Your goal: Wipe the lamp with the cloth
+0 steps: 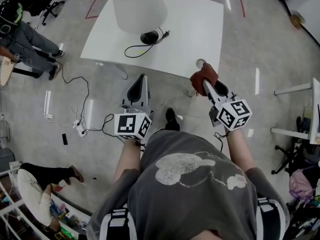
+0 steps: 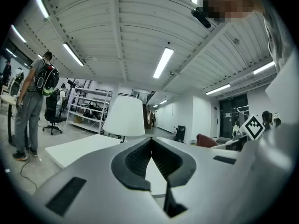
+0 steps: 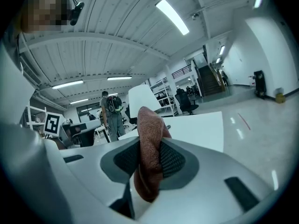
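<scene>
**Cloth clamped in the right hand-held gripper, lamp untouched across the bench**

The right hand-held gripper (image 3: 150, 149) is clenched on the cloth (image 3: 149, 125). The rust-red fabric is pinched between the ribbed pads; one bunched fold stands up above the jaws and another hangs down behind them. In the head view this gripper points forward and slightly left. The cloth shows there as a dark red wad at its tip, over the near edge of the bench (image 1: 197, 31), toward its right corner.

The left hand-held gripper (image 2: 150, 143) is closed with nothing in it. Its dark pads meet at the tips, and only a narrow slit opens lower down. It is held over the floor (image 1: 95, 91), with its tip just short of the bench's near edge.

The lamp (image 1: 138, 6) stands farther off, on the far left part of the white bench and well apart from both grippers and the cloth. It has a plain white shade that widens downward and a dark round base. A black cord (image 1: 136, 49) loops from the base across the benchtop. In the left gripper view the shade stands upright just beyond the jaws.
</scene>
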Tool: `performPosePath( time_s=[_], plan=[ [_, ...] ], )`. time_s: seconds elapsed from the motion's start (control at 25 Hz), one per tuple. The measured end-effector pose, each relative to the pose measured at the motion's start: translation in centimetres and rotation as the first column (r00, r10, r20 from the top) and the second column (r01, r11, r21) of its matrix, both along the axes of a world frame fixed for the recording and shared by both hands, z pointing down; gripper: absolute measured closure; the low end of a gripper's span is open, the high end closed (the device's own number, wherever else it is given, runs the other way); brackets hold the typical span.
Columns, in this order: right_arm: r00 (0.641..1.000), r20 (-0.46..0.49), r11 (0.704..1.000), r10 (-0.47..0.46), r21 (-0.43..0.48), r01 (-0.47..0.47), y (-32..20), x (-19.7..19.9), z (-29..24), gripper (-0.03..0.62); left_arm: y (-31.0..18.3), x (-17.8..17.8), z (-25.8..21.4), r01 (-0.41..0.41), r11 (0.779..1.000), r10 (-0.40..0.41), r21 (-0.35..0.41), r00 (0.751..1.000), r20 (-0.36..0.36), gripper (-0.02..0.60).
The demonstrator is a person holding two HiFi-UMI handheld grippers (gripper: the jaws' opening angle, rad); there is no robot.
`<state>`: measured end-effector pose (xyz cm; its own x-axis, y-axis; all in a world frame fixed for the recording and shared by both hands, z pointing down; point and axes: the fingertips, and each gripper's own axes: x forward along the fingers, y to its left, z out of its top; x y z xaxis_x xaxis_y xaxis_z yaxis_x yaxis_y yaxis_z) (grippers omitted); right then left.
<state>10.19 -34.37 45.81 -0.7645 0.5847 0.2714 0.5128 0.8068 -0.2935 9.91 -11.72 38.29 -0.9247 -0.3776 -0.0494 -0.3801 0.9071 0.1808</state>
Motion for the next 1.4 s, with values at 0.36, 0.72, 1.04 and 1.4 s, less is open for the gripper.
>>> performPosePath(
  time_s=[0.36, 0.72, 1.04, 1.4],
  plan=[
    [0.998, 0.049, 0.999, -0.028, 0.02, 0.027, 2.6, -8.9, -2.4, 0.497, 1.4, -7.8, -1.1, 0.018, 1.0, -0.018, -0.008, 1.0, 0.018, 0.574],
    [1.0, 0.029, 1.0, 0.005, -0.009, -0.005, 0.8, -12.7, -1.7, 0.497, 0.2, -11.5, -1.3, 0.008, 1.0, -0.008, -0.006, 1.0, 0.009, 0.574],
    [0.996, 0.014, 0.994, -0.09, -0.055, 0.091, -1.2, -17.6, -1.3, 0.497, -1.2, -13.2, -1.9, 0.128, 0.992, -0.128, -0.023, 0.992, -0.001, 0.574],
    [0.949, 0.061, 0.949, -0.309, -0.047, 0.312, -2.8, -24.4, -3.5, 0.497, -3.3, -15.0, -3.9, 0.35, 0.936, -0.349, -0.042, 0.936, 0.039, 0.574]
  ],
)
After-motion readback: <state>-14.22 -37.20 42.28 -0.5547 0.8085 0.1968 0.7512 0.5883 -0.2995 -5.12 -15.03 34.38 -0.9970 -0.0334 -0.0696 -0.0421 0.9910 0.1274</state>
